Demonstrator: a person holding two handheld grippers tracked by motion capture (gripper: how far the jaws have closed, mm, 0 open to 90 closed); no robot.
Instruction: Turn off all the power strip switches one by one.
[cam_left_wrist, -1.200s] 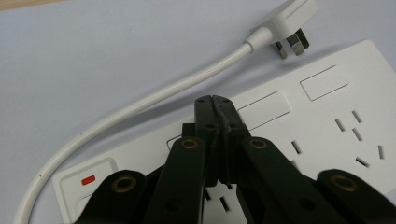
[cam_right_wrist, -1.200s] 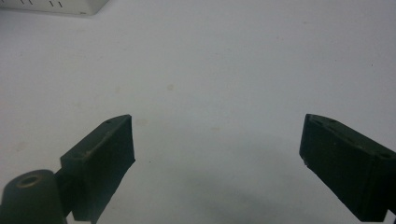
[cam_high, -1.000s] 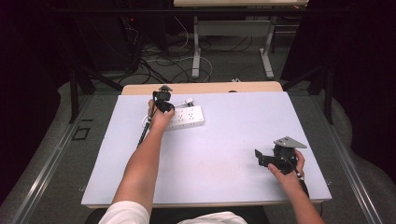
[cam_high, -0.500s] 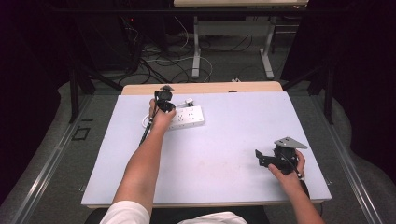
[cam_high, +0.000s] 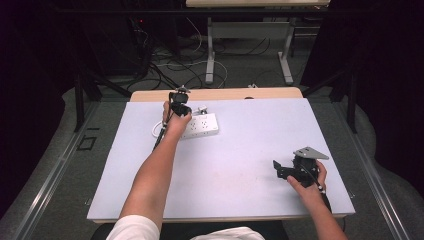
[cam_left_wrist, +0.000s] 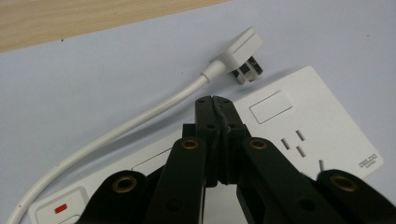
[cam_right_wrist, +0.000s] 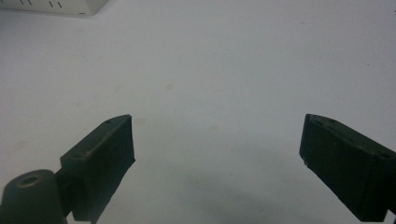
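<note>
A white power strip (cam_high: 201, 126) lies flat toward the far left of the pale tabletop (cam_high: 240, 165), sockets up, its own cord (cam_left_wrist: 100, 140) curling away from it and ending in a plug (cam_left_wrist: 238, 53) that rests unplugged on the tabletop just beyond the strip's far edge. In the left gripper view the strip's rocker panel and a red indicator at its near end can be seen, and the plug's prongs point back toward the strip.

The left claw (cam_left_wrist: 215, 105) is poised directly over the strip, its jaws pressed together with nothing between them; the tips sit above the strip's top face near the rocker panel. Whether they actually touch the plastic cannot be told. Held closed like that, the claw looks set to press or steady the strip rather than pick it up, though that is a reading of the pose only. In the high view the left claw (cam_high: 179, 107) reaches out over the strip's left end on an extended forearm.

Well apart from the strip, near the tabletop's front right corner, the right claw (cam_high: 280, 167) waits low with its jaws spread wide and empty, aimed across bare tabletop toward the strip, whose corner shows at the top left of the right gripper view.
</note>
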